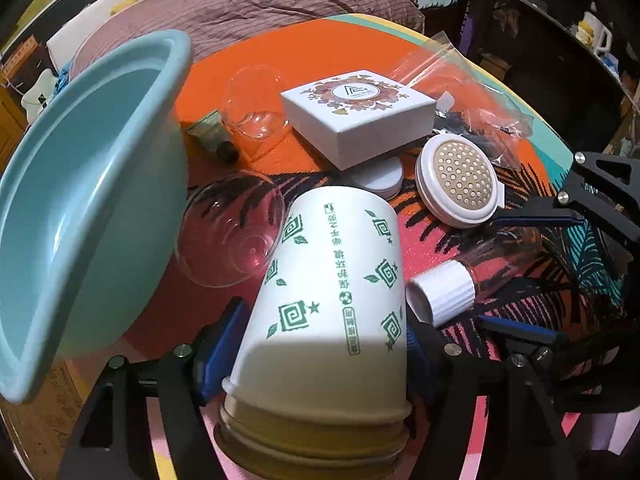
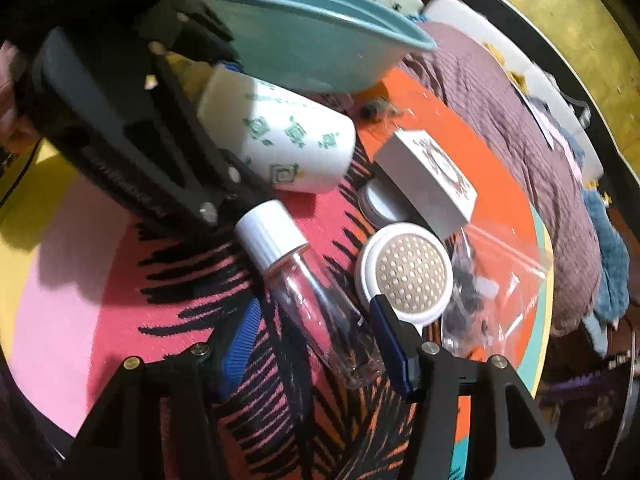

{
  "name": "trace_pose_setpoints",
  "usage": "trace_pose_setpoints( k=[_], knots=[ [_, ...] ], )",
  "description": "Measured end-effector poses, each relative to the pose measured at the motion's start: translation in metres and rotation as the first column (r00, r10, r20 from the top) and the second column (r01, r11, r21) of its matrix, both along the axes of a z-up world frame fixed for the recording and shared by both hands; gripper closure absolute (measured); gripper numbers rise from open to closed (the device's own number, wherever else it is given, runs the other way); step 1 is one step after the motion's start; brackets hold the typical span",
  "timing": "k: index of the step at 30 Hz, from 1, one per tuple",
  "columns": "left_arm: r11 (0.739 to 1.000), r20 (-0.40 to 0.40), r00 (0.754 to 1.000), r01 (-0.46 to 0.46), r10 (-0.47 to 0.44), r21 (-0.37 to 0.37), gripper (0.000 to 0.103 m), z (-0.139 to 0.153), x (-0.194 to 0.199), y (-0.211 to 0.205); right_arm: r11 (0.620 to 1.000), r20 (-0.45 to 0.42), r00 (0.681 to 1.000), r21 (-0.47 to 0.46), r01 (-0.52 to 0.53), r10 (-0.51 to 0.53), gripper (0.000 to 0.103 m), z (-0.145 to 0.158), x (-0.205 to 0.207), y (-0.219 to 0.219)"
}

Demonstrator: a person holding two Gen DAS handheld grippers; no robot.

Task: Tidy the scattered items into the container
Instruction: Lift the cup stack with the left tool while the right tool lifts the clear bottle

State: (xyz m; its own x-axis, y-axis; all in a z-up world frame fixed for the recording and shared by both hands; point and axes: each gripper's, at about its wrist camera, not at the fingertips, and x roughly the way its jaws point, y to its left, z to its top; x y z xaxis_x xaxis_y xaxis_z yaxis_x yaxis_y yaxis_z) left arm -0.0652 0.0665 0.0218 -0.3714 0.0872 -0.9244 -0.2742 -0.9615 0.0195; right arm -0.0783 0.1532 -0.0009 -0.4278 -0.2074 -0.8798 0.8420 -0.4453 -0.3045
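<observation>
In the left wrist view my left gripper is shut on a stack of white paper cups with a green pattern, lying on its side, blue pads against both flanks. The teal basin stands tilted just left of it. My right gripper is open, and a clear bottle with a white cap lies between its fingers without the pads pressing on it. The right wrist view also shows the paper cups in the left gripper, below the basin.
On the colourful round mat lie two clear plastic cups, a white printed box on a small round tin, a perforated white disc, a plastic bag and a small tube. A purple quilt lies beyond.
</observation>
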Motion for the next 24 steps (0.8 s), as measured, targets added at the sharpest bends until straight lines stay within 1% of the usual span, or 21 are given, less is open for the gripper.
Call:
trace_pose_setpoints(
  k=[5, 7, 10, 12, 13, 15, 18, 19, 20, 22, 24],
  knots=[
    [1.0, 0.014, 1.0, 0.003, -0.003, 0.019, 0.027, -0.003, 0.011, -0.005, 0.997, 0.08, 0.994, 0.042, 0.071, -0.074, 0.042, 0.003, -0.006, 0.001],
    [1.0, 0.007, 1.0, 0.01, -0.01, 0.02, 0.027, -0.003, 0.016, -0.006, 0.994, 0.14, 0.984, 0.037, 0.105, -0.109, 0.042, 0.003, -0.013, 0.006],
    [1.0, 0.004, 1.0, 0.016, -0.017, 0.024, 0.027, -0.004, 0.022, -0.012, 0.986, 0.228, 0.959, 0.014, 0.168, -0.166, 0.042, 0.003, -0.024, 0.014],
    [0.999, 0.001, 1.0, 0.015, -0.015, 0.033, 0.027, -0.003, 0.025, -0.016, 0.974, 0.295, 0.932, -0.015, 0.226, -0.212, 0.042, 0.001, -0.033, 0.019],
    [0.999, 0.001, 1.0, 0.014, -0.014, 0.037, 0.027, -0.003, 0.026, -0.017, 0.968, 0.313, 0.922, -0.028, 0.248, -0.227, 0.041, 0.001, -0.036, 0.021],
    [0.999, -0.004, 1.0, 0.005, -0.005, 0.045, 0.027, -0.003, 0.028, -0.02, 0.956, 0.326, 0.911, -0.056, 0.288, -0.255, 0.04, 0.002, -0.041, 0.023],
    [0.999, -0.007, 1.0, -0.001, 0.001, 0.048, 0.027, -0.002, 0.032, -0.022, 0.939, 0.32, 0.902, -0.091, 0.333, -0.289, 0.033, 0.003, -0.045, 0.021],
    [0.999, -0.006, 1.0, 0.0, 0.0, 0.048, 0.027, -0.002, 0.018, -0.024, 0.932, 0.313, 0.901, -0.103, 0.346, -0.3, 0.029, 0.002, -0.046, 0.019],
    [0.999, -0.006, 1.0, 0.001, 0.0, 0.049, 0.027, -0.002, 0.016, -0.025, 0.928, 0.304, 0.901, -0.11, 0.356, -0.31, 0.024, 0.002, -0.046, 0.017],
    [0.999, -0.006, 1.0, -0.001, 0.001, 0.05, 0.027, -0.004, -0.008, -0.02, 0.923, 0.279, 0.903, -0.115, 0.368, -0.326, 0.022, 0.001, -0.044, 0.011],
    [0.999, -0.007, 1.0, -0.005, 0.005, 0.053, 0.027, -0.004, -0.009, -0.021, 0.913, 0.269, 0.9, -0.131, 0.386, -0.342, 0.022, 0.002, -0.044, 0.009]
  ],
)
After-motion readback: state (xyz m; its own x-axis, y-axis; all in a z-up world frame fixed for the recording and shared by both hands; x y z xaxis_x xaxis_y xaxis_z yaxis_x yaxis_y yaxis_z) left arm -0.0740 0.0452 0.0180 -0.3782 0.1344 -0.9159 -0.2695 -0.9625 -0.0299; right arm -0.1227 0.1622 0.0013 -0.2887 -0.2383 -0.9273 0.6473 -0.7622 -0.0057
